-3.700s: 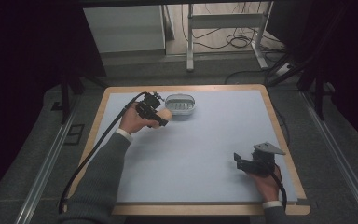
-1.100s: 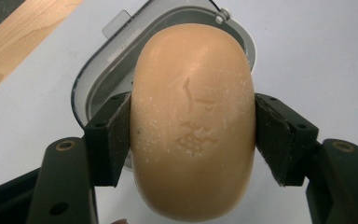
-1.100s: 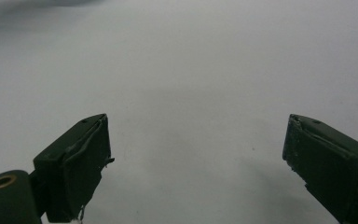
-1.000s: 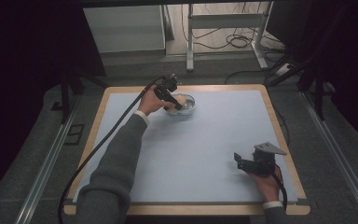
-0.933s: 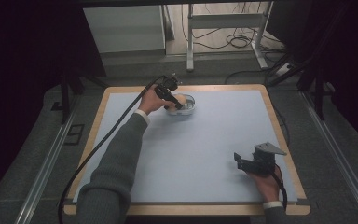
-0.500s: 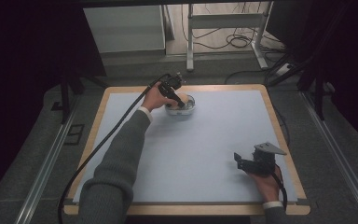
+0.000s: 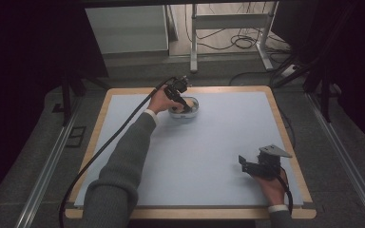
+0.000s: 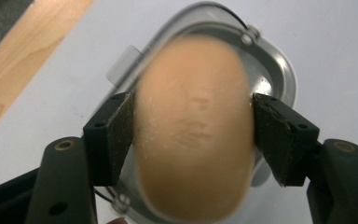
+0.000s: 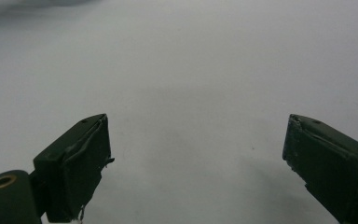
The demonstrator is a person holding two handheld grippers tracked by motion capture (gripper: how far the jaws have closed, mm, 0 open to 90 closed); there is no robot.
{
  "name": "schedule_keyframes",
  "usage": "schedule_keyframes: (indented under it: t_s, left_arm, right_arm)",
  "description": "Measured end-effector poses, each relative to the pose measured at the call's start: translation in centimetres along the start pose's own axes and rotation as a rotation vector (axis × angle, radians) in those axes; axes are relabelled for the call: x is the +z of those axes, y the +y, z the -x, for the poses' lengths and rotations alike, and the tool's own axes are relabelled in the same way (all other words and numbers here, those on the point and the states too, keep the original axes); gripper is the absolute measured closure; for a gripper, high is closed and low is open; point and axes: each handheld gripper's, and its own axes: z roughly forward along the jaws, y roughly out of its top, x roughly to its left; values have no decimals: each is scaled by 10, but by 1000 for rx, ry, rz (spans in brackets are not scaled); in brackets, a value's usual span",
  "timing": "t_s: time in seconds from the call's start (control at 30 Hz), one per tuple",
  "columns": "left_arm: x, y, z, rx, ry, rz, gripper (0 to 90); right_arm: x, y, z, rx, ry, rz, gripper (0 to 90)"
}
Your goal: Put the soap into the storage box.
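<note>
The left gripper (image 8: 193,135) holds the bread roll (image 8: 193,130) over the bowl (image 8: 275,74), jaws just loosening; the right gripper (image 9: 196,163) rests with jaws open.

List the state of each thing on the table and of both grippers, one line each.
Bread roll: between the left gripper's pads, over the clear container.
Clear container: lidless, upright on the blue mat, under the roll.
Left gripper: pads against the roll's sides, jaws just eased slightly.
Right gripper: open, nothing between its jaws, resting on the mat.
Blue mat: flat on the table.
</note>
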Motion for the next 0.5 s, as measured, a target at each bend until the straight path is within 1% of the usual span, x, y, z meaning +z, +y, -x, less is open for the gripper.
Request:
schedule_keyframes:
  t_s: [0.03,0.2,0.3,0.37,0.4,0.47,0.5]
  left_arm:
    - [-2,0,1,1,-5,4,318]
    - [-9,0,4,5,-3,13,284]
    - [-16,-4,8,-15,-5,46,277]
    - [-24,-8,13,-19,-7,60,249]
    - [-27,-10,15,-30,-9,76,241]
    - [-30,-12,17,-38,-14,83,234]
    - [-36,-16,20,-43,-6,86,220]
  right_arm:
    - [0,0,0,-1,0,0,76]
    - [0,0,0,-1,-1,0,76]
    - [0,0,0,-2,-1,0,76]
    - [0,0,-1,-5,-5,3,76]
    - [0,0,-1,-4,-4,2,76]
    - [0,0,-1,-3,-4,1,76]
    - [0,0,-1,-3,-4,1,76]
